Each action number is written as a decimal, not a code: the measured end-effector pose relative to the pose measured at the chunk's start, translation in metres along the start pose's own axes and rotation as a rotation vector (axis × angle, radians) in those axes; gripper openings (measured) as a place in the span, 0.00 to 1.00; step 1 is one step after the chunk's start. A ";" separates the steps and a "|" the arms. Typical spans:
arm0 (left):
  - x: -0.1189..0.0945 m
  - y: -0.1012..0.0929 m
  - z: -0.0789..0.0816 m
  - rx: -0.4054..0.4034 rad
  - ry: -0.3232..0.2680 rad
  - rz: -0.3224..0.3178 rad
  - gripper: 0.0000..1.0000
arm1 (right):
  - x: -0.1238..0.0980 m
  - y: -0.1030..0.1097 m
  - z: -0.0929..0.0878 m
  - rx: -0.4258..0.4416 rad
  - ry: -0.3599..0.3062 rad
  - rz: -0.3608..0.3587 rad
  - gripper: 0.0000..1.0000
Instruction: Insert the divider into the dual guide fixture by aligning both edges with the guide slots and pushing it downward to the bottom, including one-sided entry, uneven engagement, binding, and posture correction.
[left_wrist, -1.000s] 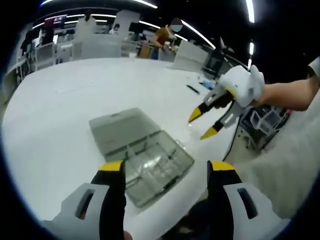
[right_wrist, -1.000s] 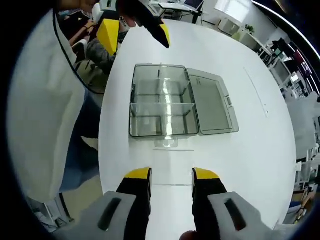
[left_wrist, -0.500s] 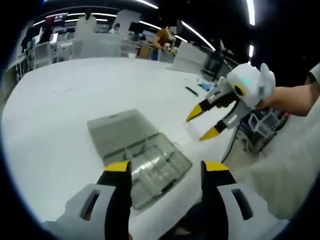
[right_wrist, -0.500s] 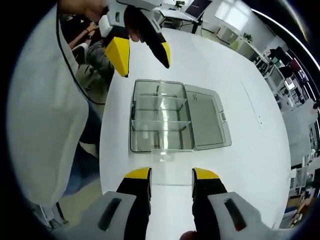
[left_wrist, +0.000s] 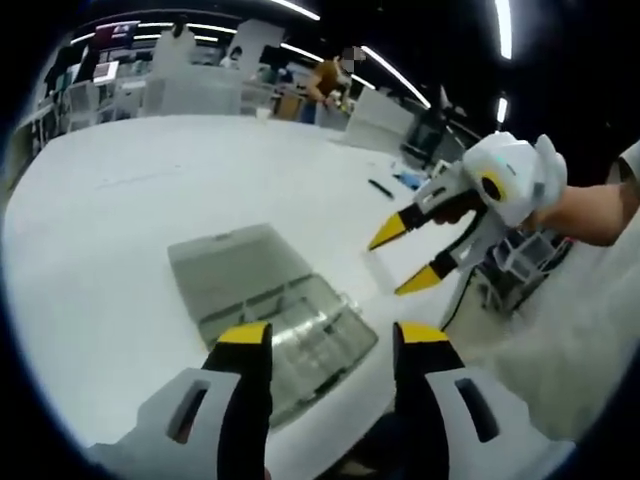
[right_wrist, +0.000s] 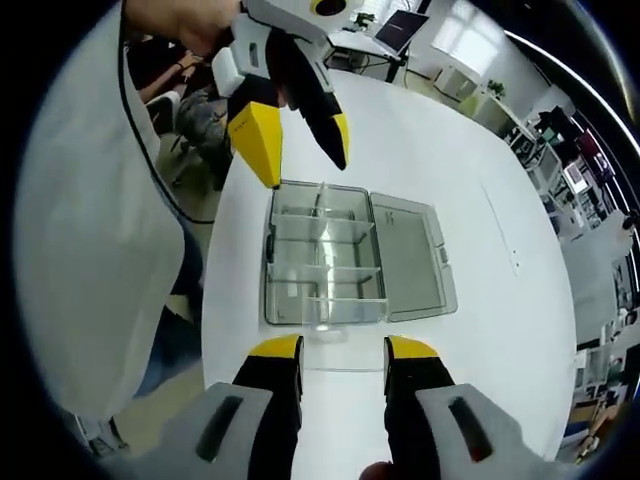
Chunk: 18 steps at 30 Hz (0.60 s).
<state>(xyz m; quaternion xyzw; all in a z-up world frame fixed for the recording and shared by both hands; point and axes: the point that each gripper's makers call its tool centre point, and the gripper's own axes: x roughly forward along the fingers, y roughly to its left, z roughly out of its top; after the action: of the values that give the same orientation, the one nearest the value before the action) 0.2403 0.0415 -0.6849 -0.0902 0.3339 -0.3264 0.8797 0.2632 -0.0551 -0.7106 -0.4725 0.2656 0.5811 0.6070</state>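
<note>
White table (right_wrist: 480, 180), laptop (right_wrist: 400, 30)

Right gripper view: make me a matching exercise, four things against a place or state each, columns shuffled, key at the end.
Things:
1. clear box
2. lid
3. left gripper
4. right gripper

Places or states:
A. folded open flat on the table
B. hangs above the box's far end, jaws apart
C. split into compartments by clear dividers
D. jaws apart at the box's near end, empty

Pairs: 1-C, 2-A, 3-B, 4-D
</note>
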 end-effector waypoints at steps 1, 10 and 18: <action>0.001 0.000 0.001 0.001 -0.001 -0.002 0.45 | -0.001 0.000 0.002 -0.001 -0.005 -0.001 0.27; 0.004 -0.004 0.005 -0.015 -0.008 -0.016 0.41 | -0.004 0.001 0.012 -0.014 -0.037 -0.005 0.27; 0.003 -0.007 0.013 -0.061 -0.033 -0.036 0.37 | -0.007 0.002 0.025 -0.029 -0.072 -0.010 0.27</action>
<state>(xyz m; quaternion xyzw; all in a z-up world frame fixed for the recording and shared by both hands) 0.2466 0.0335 -0.6738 -0.1283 0.3275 -0.3301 0.8760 0.2542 -0.0362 -0.6951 -0.4614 0.2329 0.5985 0.6121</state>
